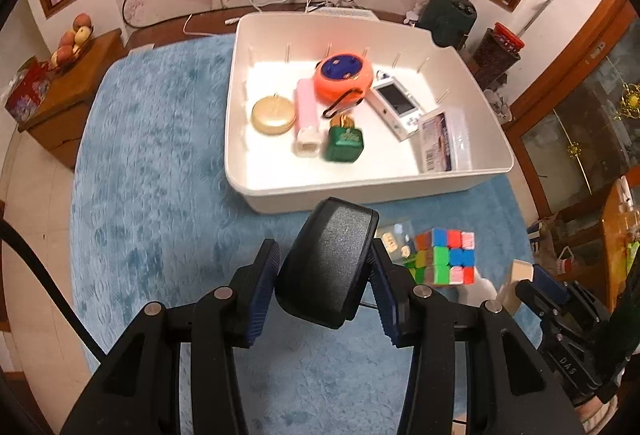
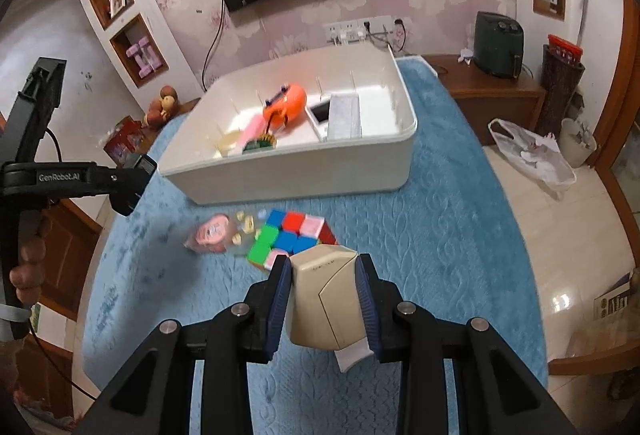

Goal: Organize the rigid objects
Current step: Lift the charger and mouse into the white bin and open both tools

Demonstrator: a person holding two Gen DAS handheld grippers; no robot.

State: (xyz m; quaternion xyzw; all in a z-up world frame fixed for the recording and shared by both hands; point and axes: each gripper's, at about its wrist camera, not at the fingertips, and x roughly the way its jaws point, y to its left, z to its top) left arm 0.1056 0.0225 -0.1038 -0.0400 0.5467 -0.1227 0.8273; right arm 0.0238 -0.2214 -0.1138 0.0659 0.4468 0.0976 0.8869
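Observation:
My left gripper is shut on a black rounded plastic object and holds it above the blue cloth, just in front of the white bin. My right gripper is shut on a beige boxy object above the cloth. A Rubik's cube lies on the cloth before the bin; it also shows in the left wrist view. The bin holds an orange round case, a pink stick, a gold compact, a green bottle, a white handheld device and a clear box.
A clear bag with small pale pieces and a pink packet lie left of the cube. A wooden side table with fruit stands left. A dark air fryer and a jar stand on a cabinet at the right.

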